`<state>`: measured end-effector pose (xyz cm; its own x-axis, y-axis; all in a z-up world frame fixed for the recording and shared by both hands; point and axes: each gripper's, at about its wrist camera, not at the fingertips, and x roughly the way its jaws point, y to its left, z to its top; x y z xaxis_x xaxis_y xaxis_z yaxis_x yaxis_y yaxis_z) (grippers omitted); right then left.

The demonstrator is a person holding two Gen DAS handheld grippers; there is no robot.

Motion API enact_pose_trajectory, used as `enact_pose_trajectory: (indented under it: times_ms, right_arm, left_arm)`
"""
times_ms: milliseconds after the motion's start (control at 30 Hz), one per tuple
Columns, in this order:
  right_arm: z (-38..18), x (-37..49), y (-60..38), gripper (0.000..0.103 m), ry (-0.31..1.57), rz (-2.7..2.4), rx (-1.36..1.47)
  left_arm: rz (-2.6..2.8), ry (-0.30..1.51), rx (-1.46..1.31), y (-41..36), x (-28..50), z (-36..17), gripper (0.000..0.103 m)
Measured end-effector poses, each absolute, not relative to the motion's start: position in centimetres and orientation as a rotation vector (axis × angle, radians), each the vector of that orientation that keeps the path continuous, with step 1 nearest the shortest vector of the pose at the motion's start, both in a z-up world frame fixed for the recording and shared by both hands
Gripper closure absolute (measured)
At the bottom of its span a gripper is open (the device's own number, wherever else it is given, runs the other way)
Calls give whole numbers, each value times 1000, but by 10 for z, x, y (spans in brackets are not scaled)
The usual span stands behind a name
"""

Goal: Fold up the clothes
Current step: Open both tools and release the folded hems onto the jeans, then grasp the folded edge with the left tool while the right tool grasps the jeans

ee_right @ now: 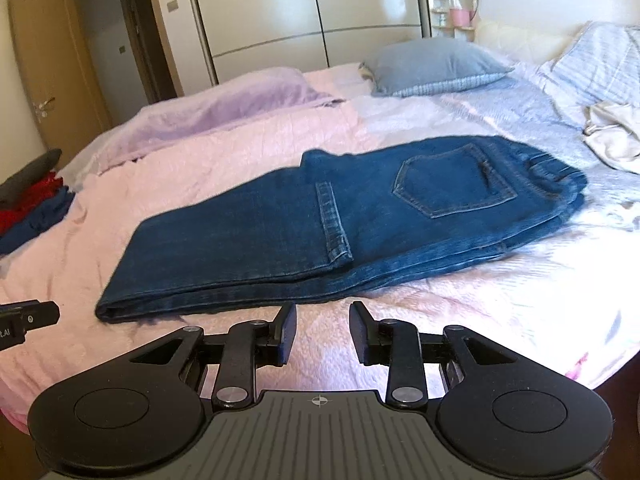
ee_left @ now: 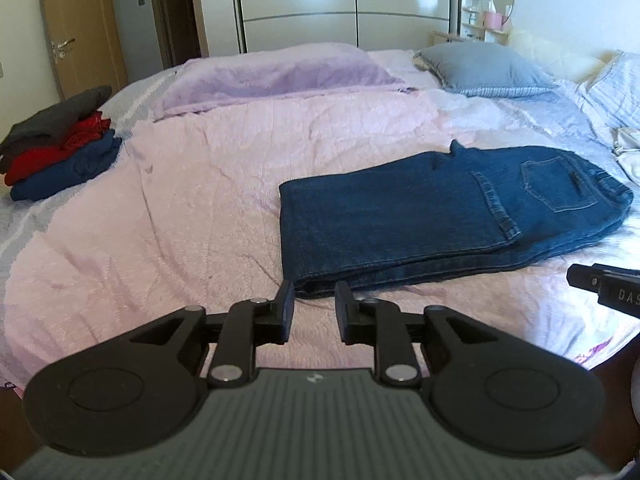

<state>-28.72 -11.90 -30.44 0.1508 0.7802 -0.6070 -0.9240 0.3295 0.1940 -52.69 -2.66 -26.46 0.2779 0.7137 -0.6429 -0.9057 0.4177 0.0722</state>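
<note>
Take the jeans [ee_left: 440, 208] as your landmark: they lie on the pink bed [ee_left: 160, 220], doubled leg over leg with a hem folded up toward the back pocket, long axis running left to right across both views. Well to their left sits a stack of folded clothes [ee_left: 60, 144]. Your left hand-held gripper [ee_left: 314, 306] hovers at their near-left folded corner, fingers spread, holding nothing. Your right hand-held gripper [ee_right: 323, 326] faces their near long edge, likewise spread and empty. Both are about equally near.

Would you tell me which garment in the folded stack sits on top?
The dark grey garment tops the folded stack; the red one lies under it, the navy one at the bottom.
</note>
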Motion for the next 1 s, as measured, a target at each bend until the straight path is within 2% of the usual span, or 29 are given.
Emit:
enact_pose_trajectory:
  times_ms: [467,867,1000]
  right_arm:
    - [-294,-274,-155,59,700,1217,-147]
    - [-327,-230,-122,59,793,1187,-120]
    - [-329,-213,-97,59,741,1244,-67]
  left_arm:
    - [1065,587,-284,-64,-528,-243,80]
    - [1074,666,-344,9,-497,-279,80]
    - [1072,675,-350,41,-481,-292,80]
